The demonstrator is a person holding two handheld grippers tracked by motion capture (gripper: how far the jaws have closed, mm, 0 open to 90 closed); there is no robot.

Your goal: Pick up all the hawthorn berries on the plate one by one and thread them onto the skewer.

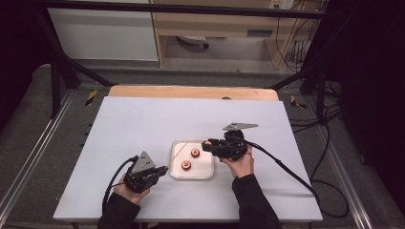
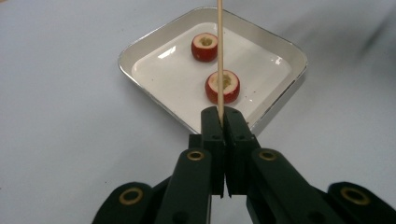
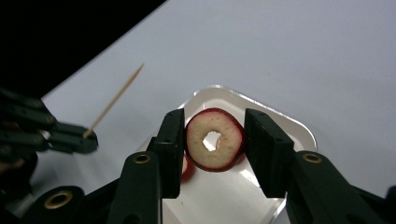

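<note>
Red-skinned fruit ring, pale-fleshed with a cored hole, sits between the jaws of the right hand-held gripper; both pads bear on its rim, and the ring hangs above the tray. In the high view the right hand-held gripper stands at the tray's 2 o'clock edge, pointing toward 9 o'clock.

The left hand-held gripper has its jaws fully closed on the base of a thin wooden skewer, which extends straight out toward 12 o'clock in its own view. In the high view the left hand-held gripper lies at the tray's 8 o'clock side, and the skewer slants toward 1 o'clock over the tray's rim.

The white square tray rests near the centre of the pale counter. Two further fruit pieces lie inside it, well apart: one toward 12 o'clock, the other toward 7 o'clock.
</note>
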